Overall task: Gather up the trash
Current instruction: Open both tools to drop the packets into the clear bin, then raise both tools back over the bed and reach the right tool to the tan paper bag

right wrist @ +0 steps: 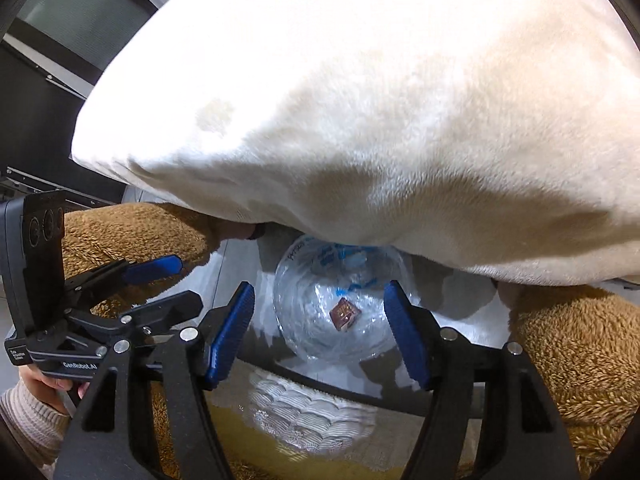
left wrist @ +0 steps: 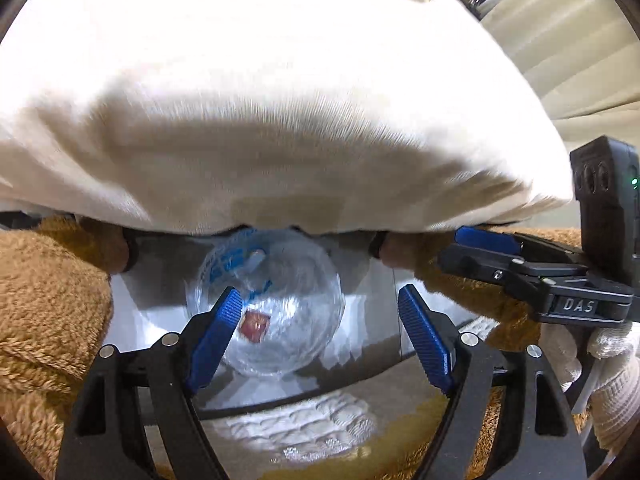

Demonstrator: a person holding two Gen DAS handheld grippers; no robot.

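Observation:
A clear plastic trash bag (left wrist: 276, 304) with blue print lines a round bin below me; it also shows in the right wrist view (right wrist: 340, 308). A small red-brown wrapper (left wrist: 254, 325) lies at its bottom, also seen in the right wrist view (right wrist: 344, 313). My left gripper (left wrist: 320, 336) is open and empty above the bin; it also appears in the right wrist view (right wrist: 160, 284). My right gripper (right wrist: 320, 328) is open and empty above the bin, and shows in the left wrist view (left wrist: 472, 248). A big white plush belly (left wrist: 280, 112) hangs over the bin's far side.
Brown furry limbs of the plush toy (right wrist: 576, 360) flank the bin on both sides. A white and yellow patterned rug (left wrist: 304, 428) lies on the floor in front of the bin. Dark furniture (right wrist: 44, 92) stands at the left, a beige surface (left wrist: 568, 48) at the right.

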